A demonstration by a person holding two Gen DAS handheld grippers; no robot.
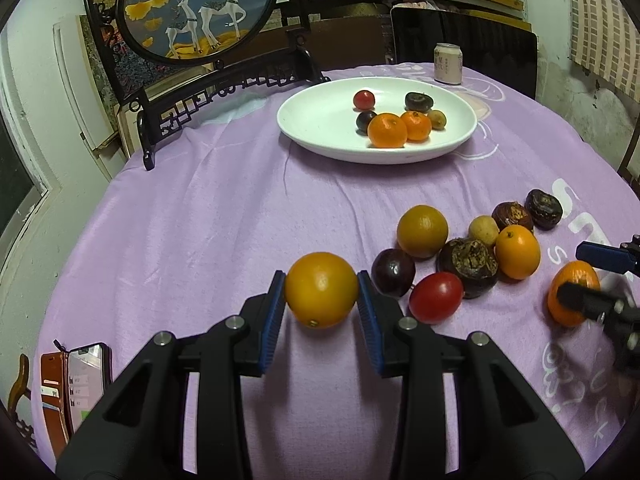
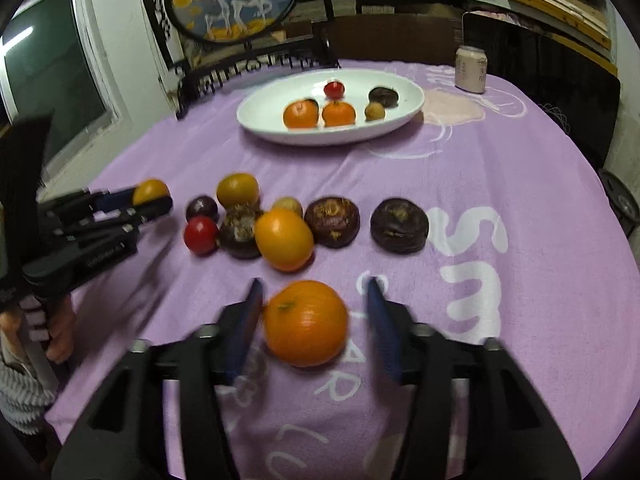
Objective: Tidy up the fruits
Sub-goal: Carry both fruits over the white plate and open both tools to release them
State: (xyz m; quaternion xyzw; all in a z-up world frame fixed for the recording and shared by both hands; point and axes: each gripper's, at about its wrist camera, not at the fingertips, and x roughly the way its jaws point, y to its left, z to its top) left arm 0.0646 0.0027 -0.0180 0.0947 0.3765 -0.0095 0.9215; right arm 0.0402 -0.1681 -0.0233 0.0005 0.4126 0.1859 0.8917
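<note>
My left gripper is shut on a yellow-orange orange, both pads touching its sides; it also shows in the right wrist view. My right gripper is open around a tangerine on the purple cloth, left pad touching it, a gap on the right. A white plate at the back holds two tangerines, a tomato and some dark fruits. A loose cluster of oranges, a tomato and dark fruits lies between the grippers.
A drink can stands behind the plate. A framed deer screen on a black stand is at the back left. A phone in a wallet case lies at the near left table edge.
</note>
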